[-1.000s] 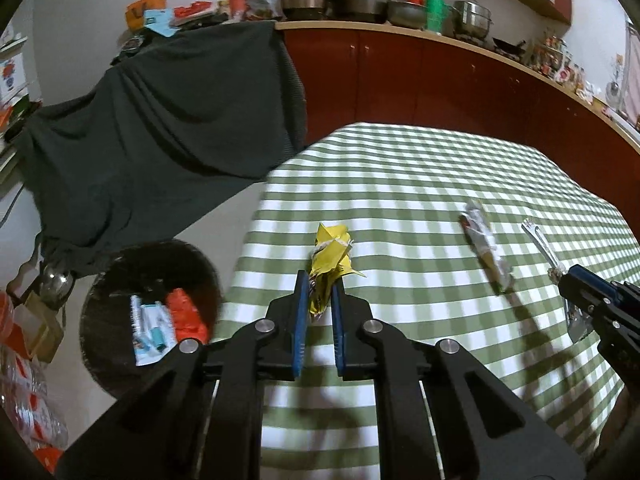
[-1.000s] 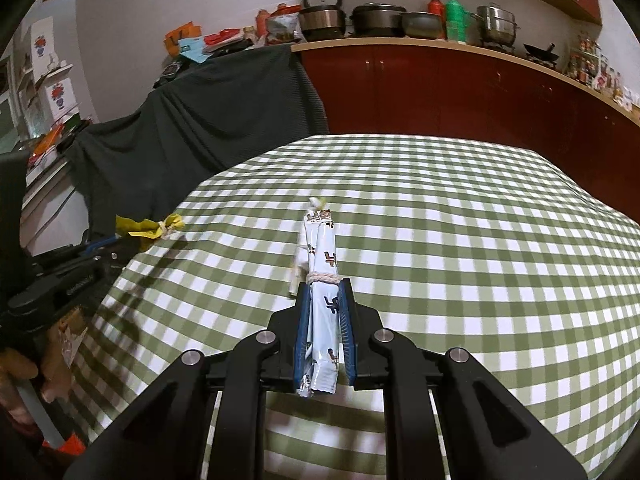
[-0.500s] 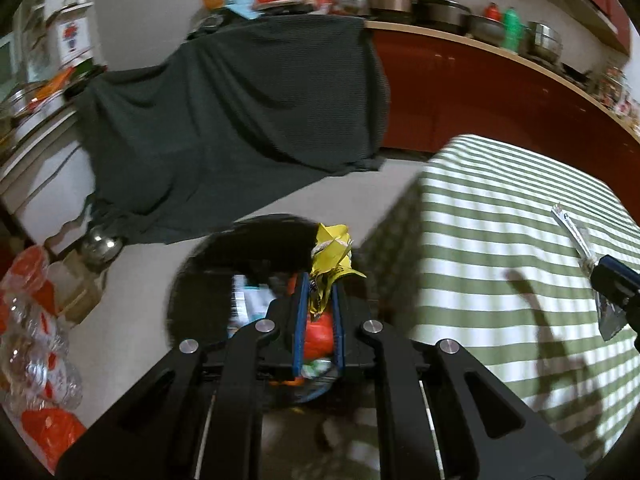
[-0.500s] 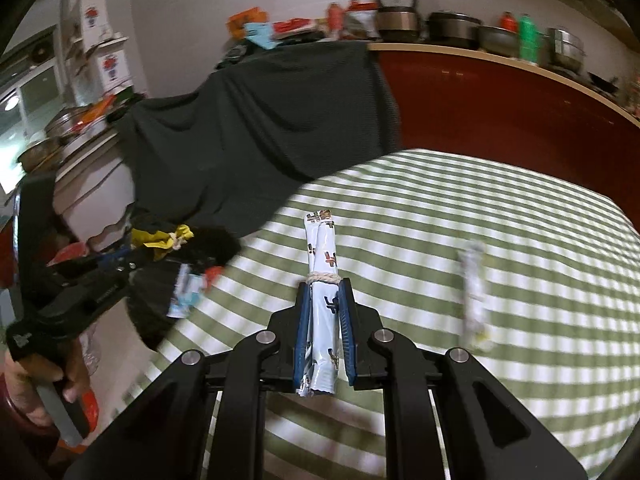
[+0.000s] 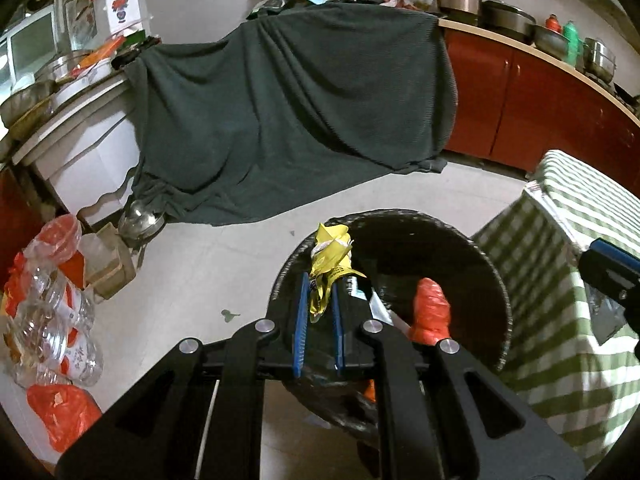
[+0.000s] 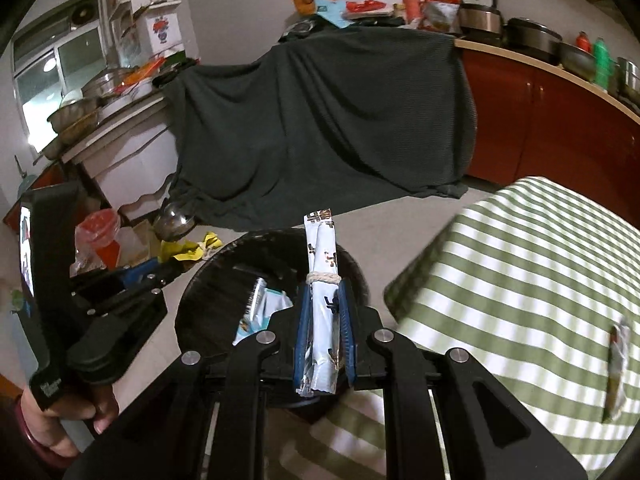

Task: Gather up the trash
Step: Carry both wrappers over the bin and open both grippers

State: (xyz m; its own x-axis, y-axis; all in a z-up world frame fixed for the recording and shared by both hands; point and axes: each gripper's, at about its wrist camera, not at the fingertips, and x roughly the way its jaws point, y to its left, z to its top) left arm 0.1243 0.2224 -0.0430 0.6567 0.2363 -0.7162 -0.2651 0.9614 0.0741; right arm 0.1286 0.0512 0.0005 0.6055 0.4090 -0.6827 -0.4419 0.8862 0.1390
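My left gripper (image 5: 319,280) is shut on a crumpled yellow wrapper (image 5: 330,256) and holds it above the near rim of a round black trash bin (image 5: 486,258) on the floor. The bin holds an orange wrapper (image 5: 430,312) and white-blue packets (image 6: 266,306). My right gripper (image 6: 325,290) is shut on a rolled white wrapper (image 6: 324,280) tied with string, held over the bin (image 6: 200,284) beside the table. The left gripper (image 6: 188,258) with the yellow wrapper (image 6: 184,250) shows at the left of the right wrist view.
The green-checked table (image 6: 520,264) stands right of the bin, with another wrapper (image 6: 616,372) lying on it. A dark cloth (image 5: 288,120) drapes furniture behind. Plastic bottles (image 5: 52,320), an orange bag (image 5: 60,412) and a metal kettle (image 5: 140,220) sit on the floor at left.
Both grippers have swung left off the table to above the trash bin, each still holding its wrapper.
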